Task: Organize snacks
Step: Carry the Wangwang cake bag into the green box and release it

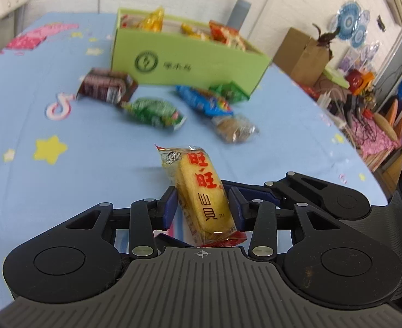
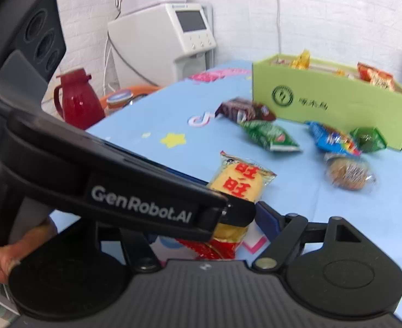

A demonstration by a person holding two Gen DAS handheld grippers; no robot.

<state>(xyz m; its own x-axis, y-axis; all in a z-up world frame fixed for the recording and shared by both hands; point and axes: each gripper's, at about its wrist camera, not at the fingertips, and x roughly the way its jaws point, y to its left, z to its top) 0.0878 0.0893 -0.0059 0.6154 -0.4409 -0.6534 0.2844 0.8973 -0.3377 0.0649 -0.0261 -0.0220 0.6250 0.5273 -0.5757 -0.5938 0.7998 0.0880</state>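
Observation:
A yellow rice cracker packet (image 1: pixel 201 188) with red characters is lifted off the blue tablecloth (image 1: pixel 64 177). My left gripper (image 1: pixel 203 205) is shut on it, blue pads pressed against both long sides. In the right wrist view the left gripper's housing (image 2: pixel 135 199) crosses in front and covers part of the packet (image 2: pixel 239 180). My right gripper (image 2: pixel 209 218) is close beneath. Its right blue pad (image 2: pixel 266 218) stands clear of the packet, and its left finger is hidden. A green cardboard box (image 1: pixel 190 68) (image 2: pixel 332 104) at the back holds several snacks.
Loose snacks lie before the box: a brown packet (image 1: pixel 105 87), a green packet (image 1: pixel 154 112), a blue packet (image 1: pixel 203 99), a small green one (image 1: pixel 231 91), a wrapped round biscuit (image 1: pixel 233 128). A red jug (image 2: pixel 79 101) and a white machine (image 2: pixel 162 35) stand beyond the table's left edge.

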